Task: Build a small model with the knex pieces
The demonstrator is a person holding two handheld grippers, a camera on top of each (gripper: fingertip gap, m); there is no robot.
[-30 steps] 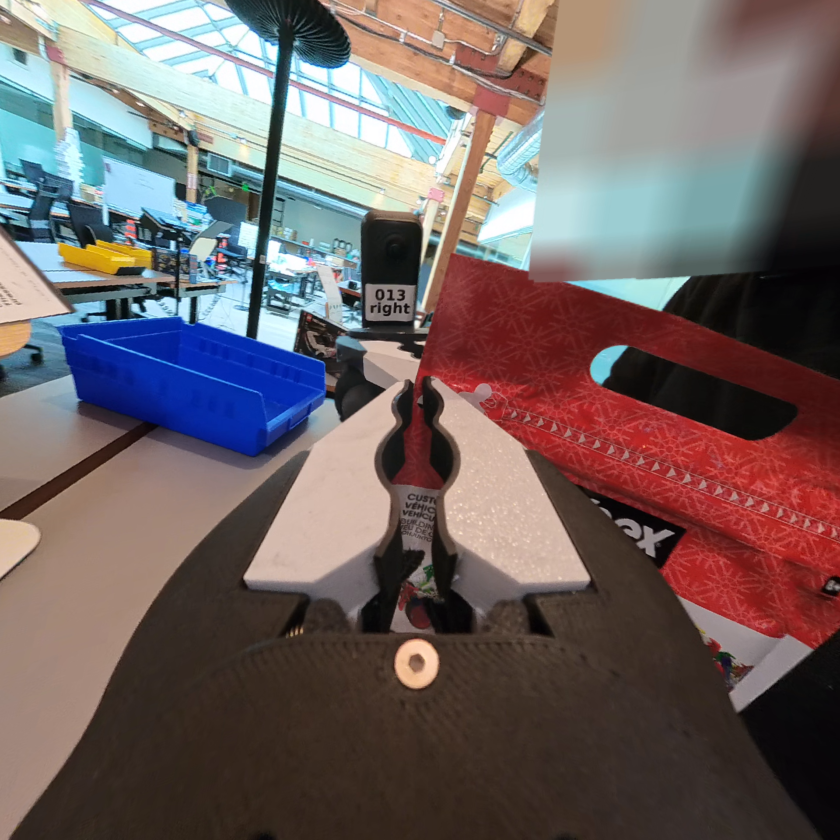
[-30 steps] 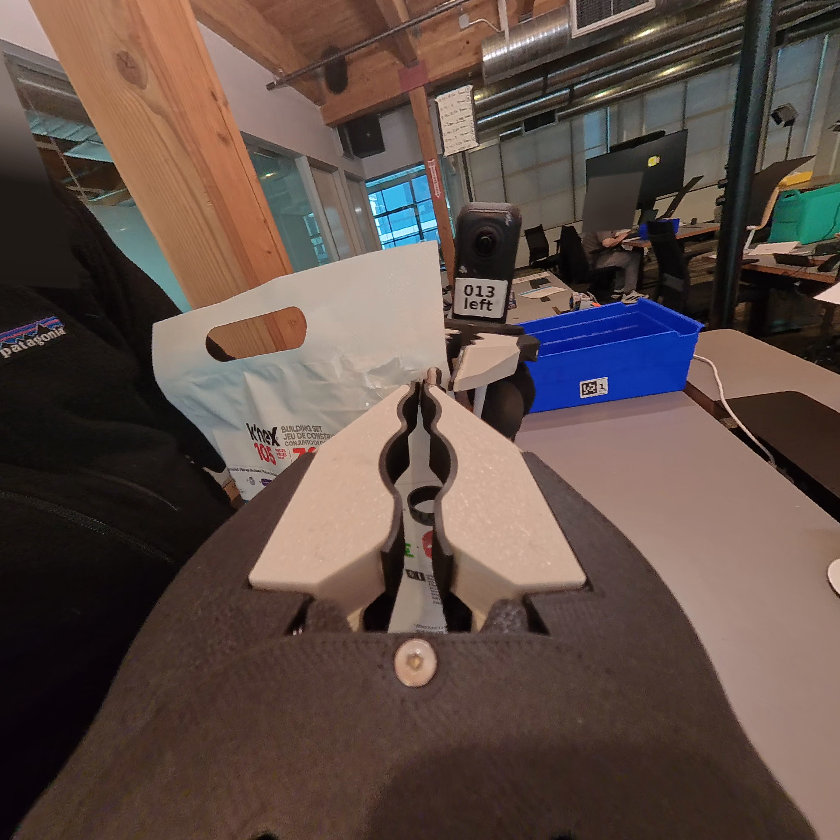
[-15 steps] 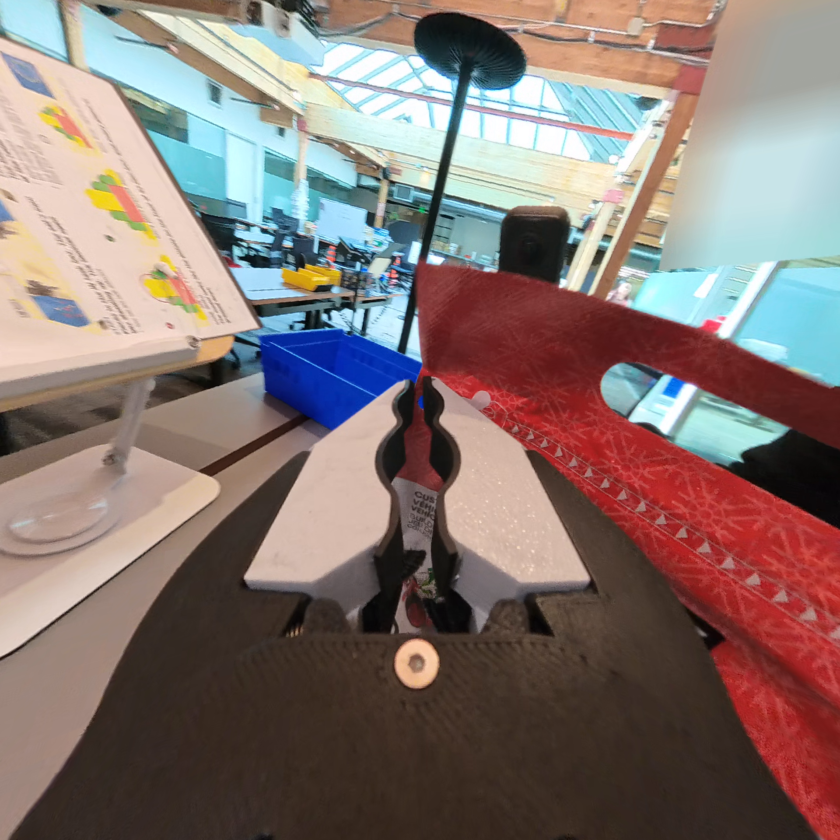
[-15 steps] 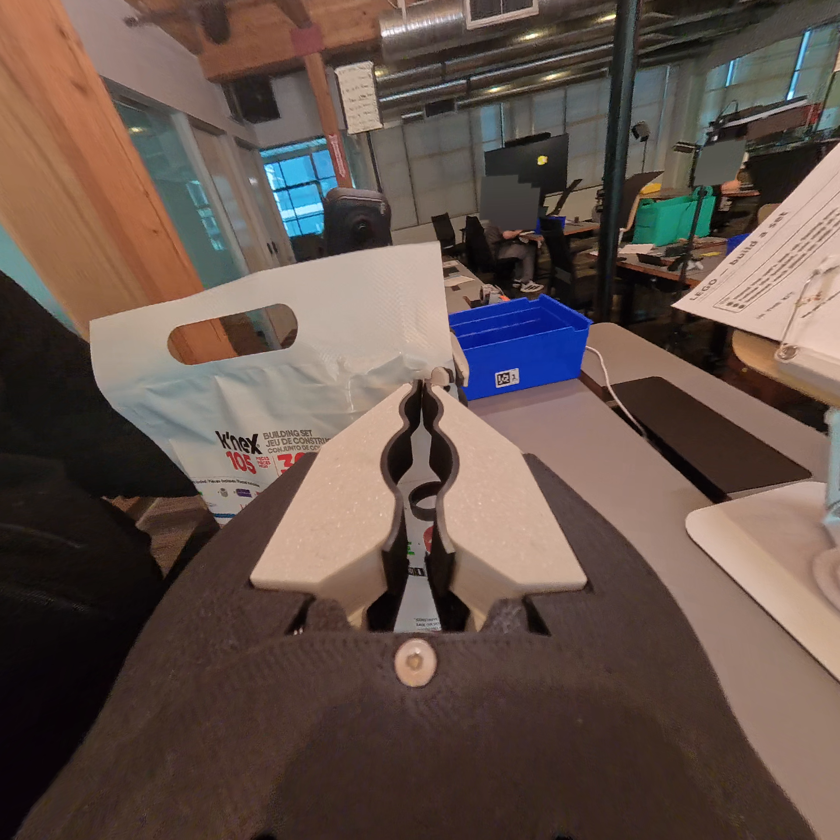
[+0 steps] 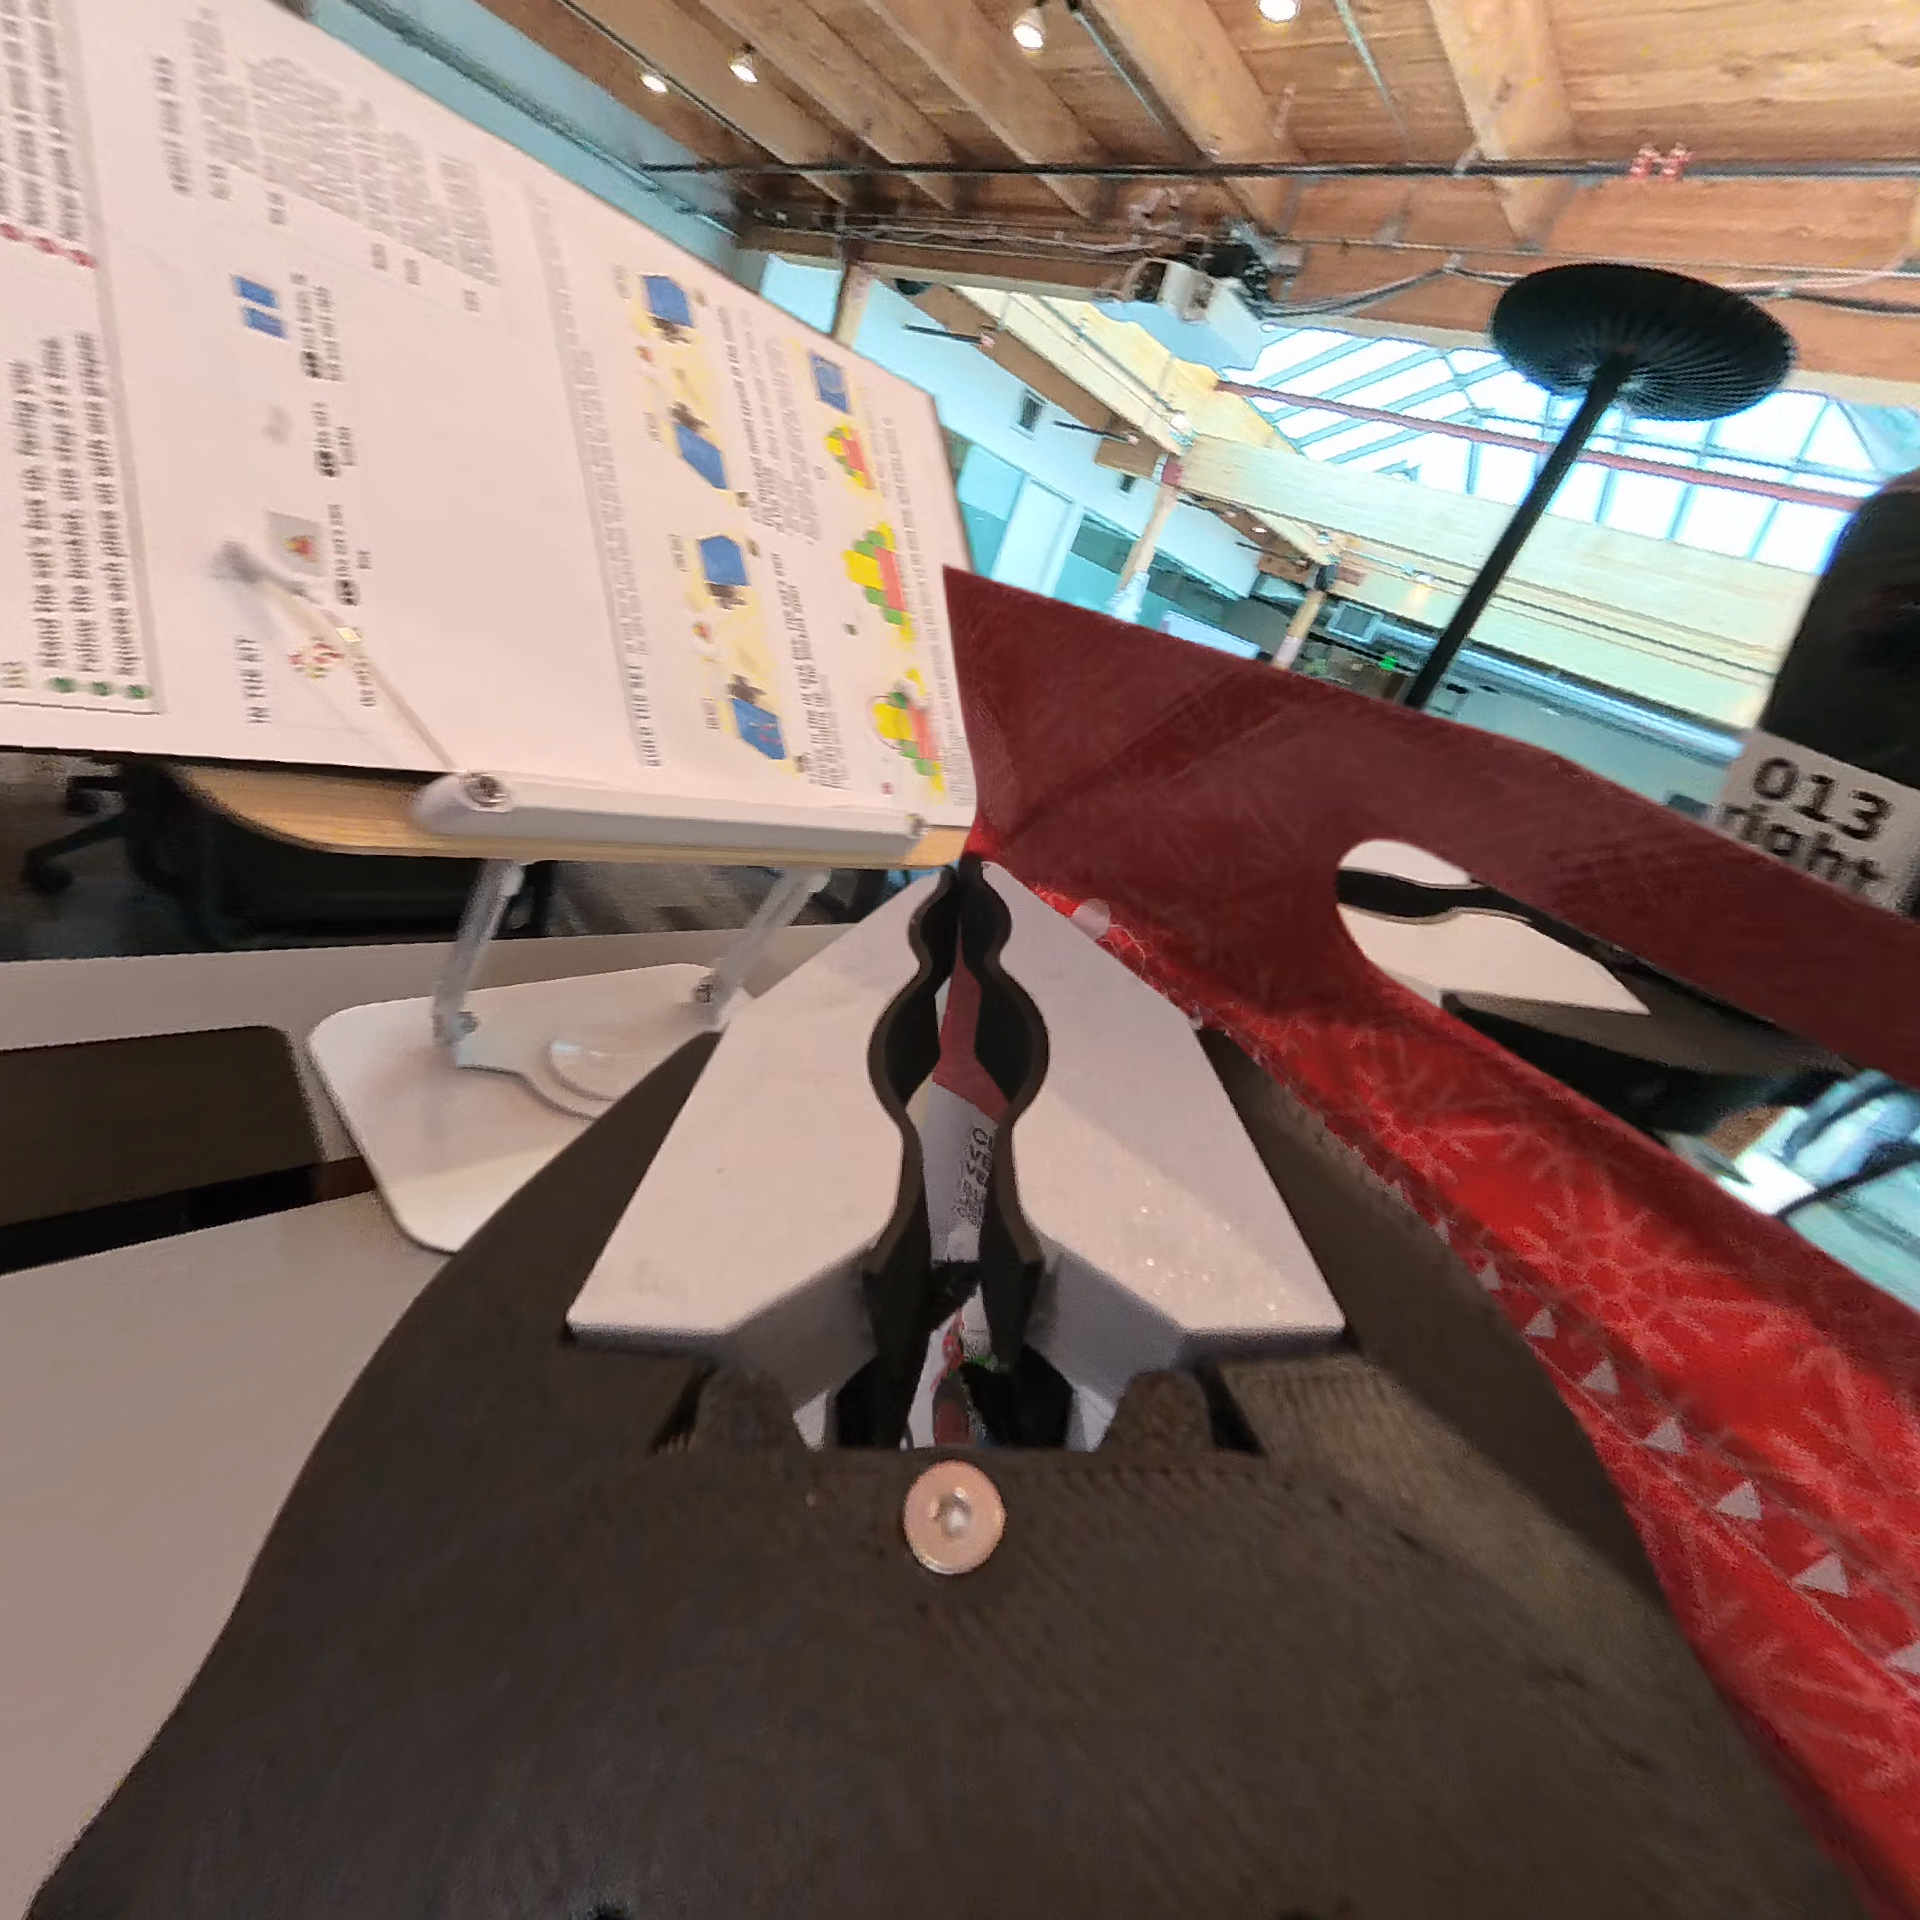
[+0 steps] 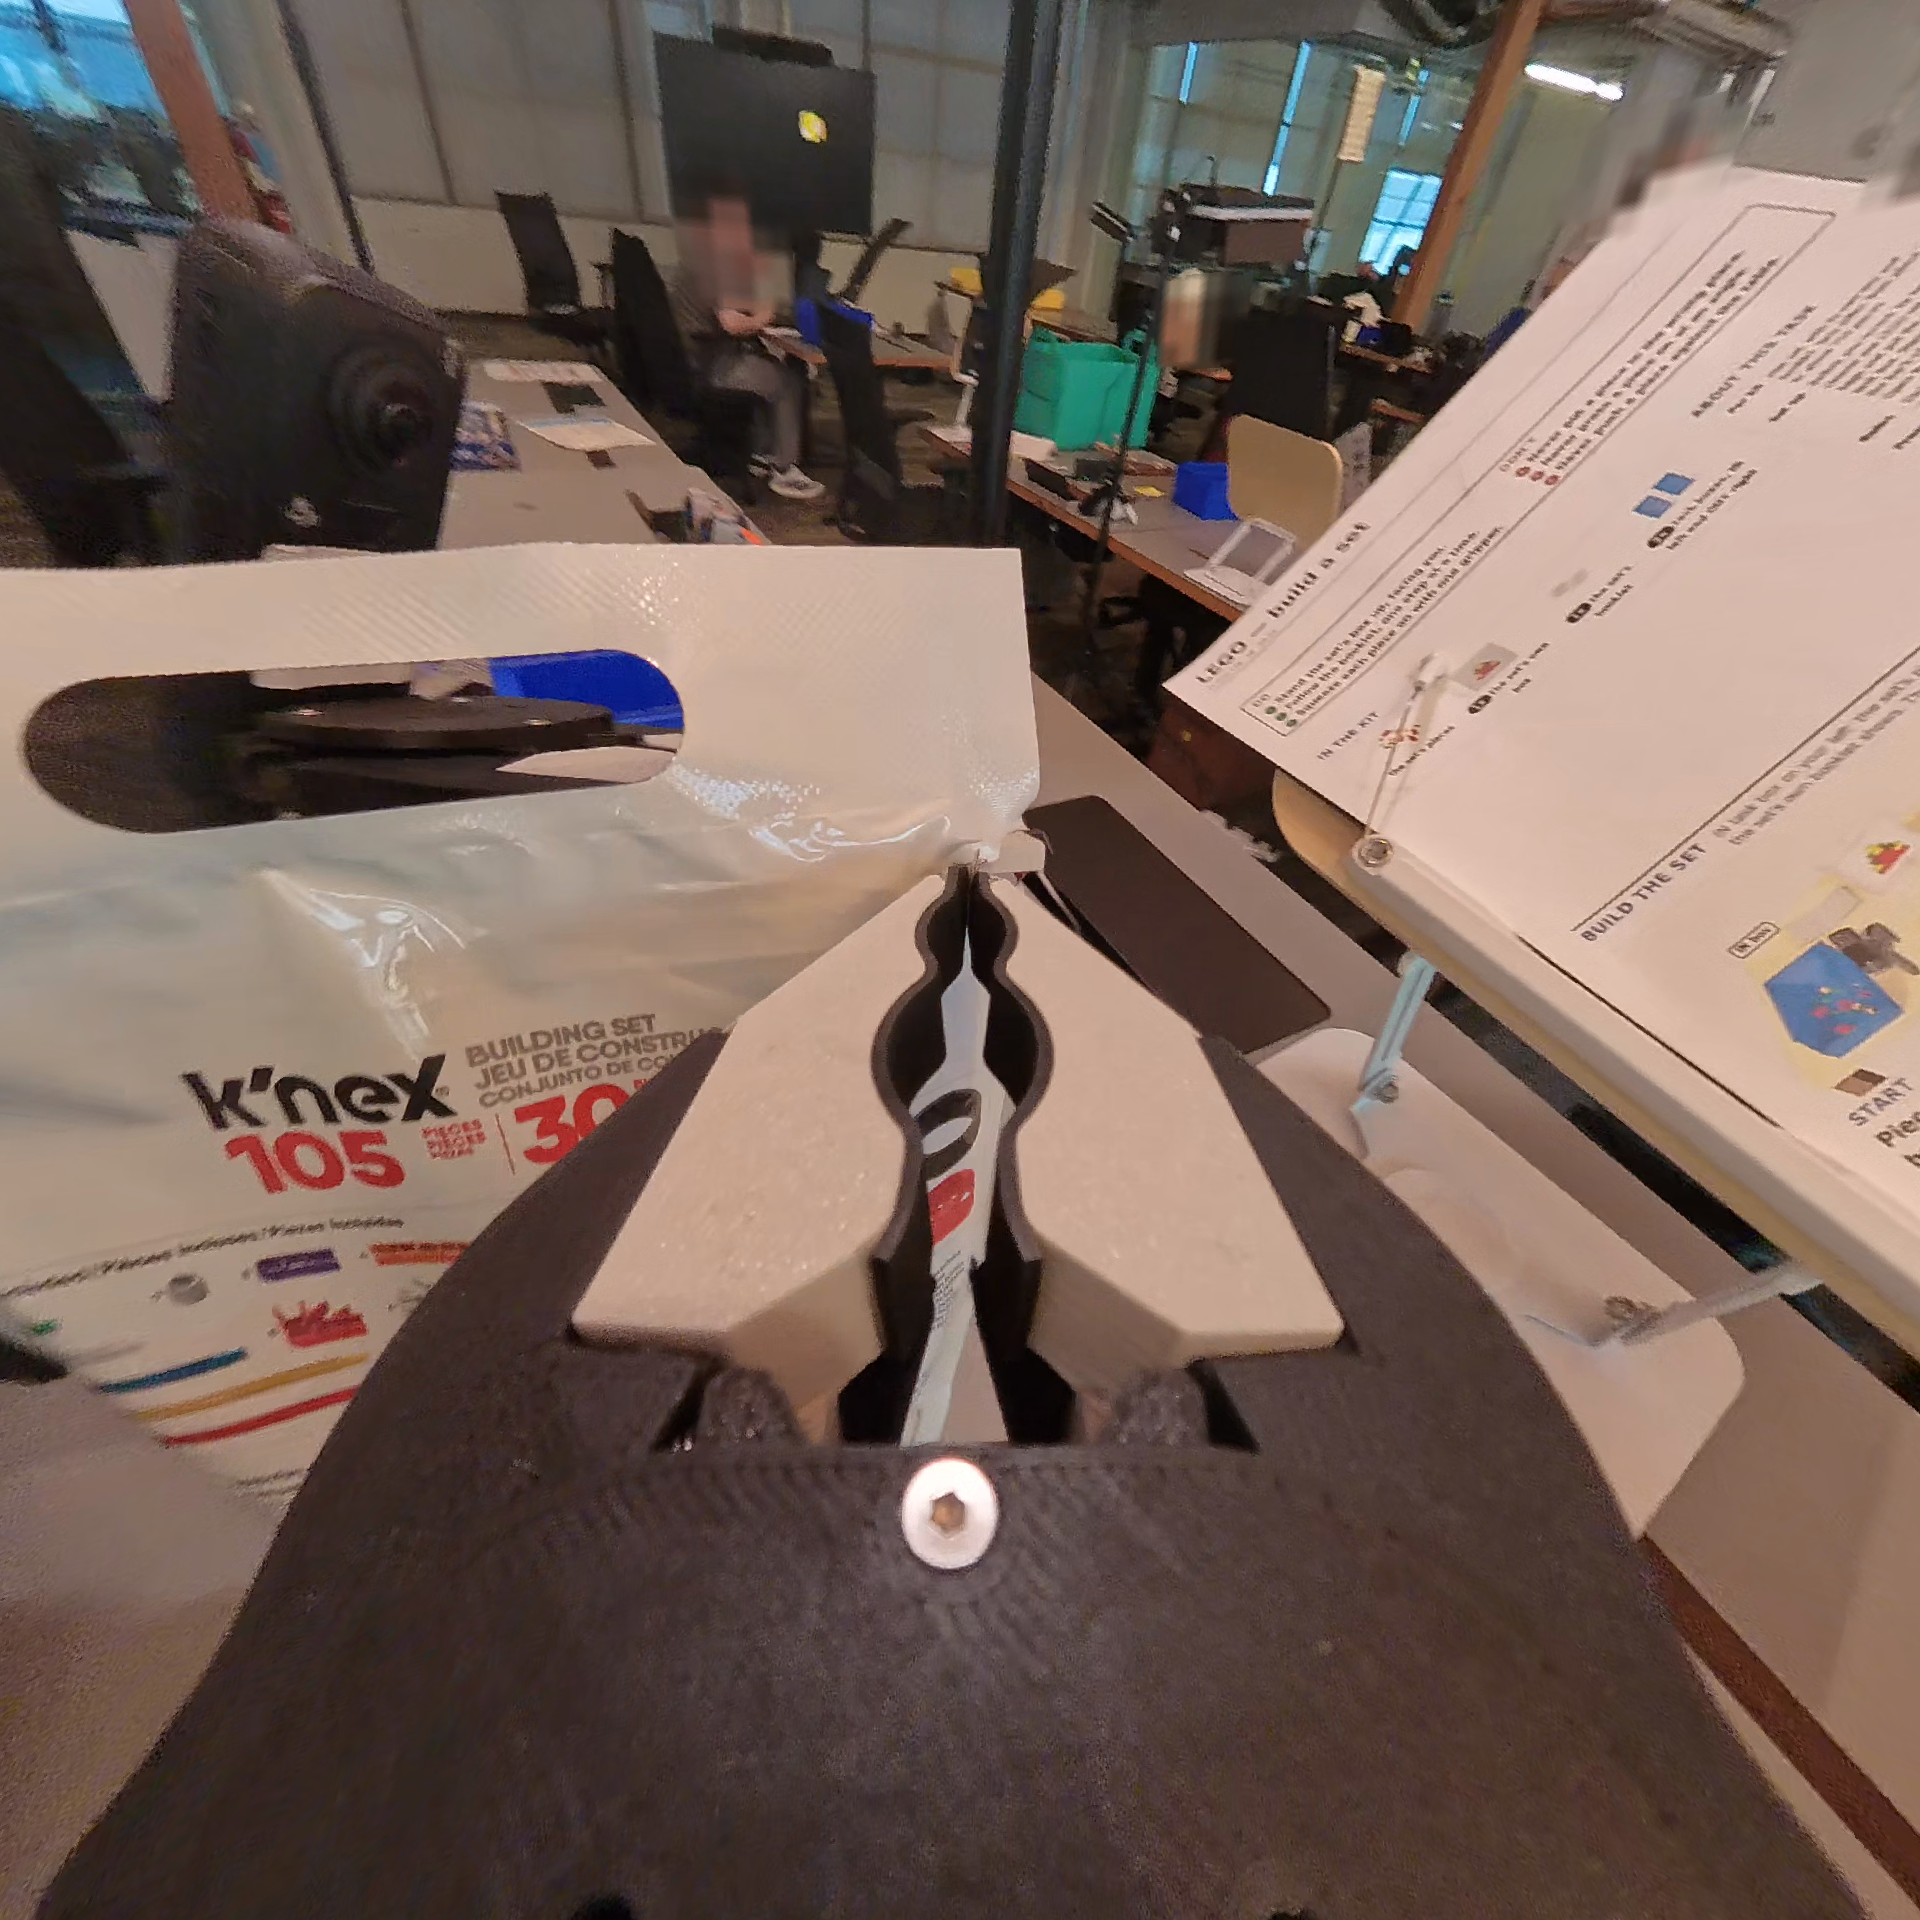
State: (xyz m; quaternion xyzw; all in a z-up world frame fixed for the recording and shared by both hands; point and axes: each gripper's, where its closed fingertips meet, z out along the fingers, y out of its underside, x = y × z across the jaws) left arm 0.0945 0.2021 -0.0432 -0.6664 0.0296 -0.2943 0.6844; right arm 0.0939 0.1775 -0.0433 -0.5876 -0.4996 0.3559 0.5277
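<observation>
A plastic bag with a handle slot is held between both grippers above the grey table. Its red snowflake side (image 5: 1558, 1195) fills the right of the left wrist view; its white printed side (image 6: 436, 935) fills the left of the right wrist view. My left gripper (image 5: 961, 883) is shut on the bag's edge, which runs down between the fingers. My right gripper (image 6: 964, 871) is shut on the opposite edge. The right gripper's camera body (image 5: 1839, 727) shows behind the bag. The left gripper's camera body (image 6: 312, 405) shows above the bag.
A white stand (image 5: 468, 1091) holds a printed instruction sheet (image 5: 416, 416) just ahead of the left gripper; the sheet also shows in the right wrist view (image 6: 1662, 675). A dark mat (image 6: 1164, 935) lies on the grey table (image 5: 156, 1455). A person sits at far desks (image 6: 727, 343). Left and right tips are no more than a few centimetres apart.
Both grippers have swung round with the bag still clamped. The instruction stand now fills the left wrist view's upper left and the right wrist view's right. The blue bin left the left wrist view.
</observation>
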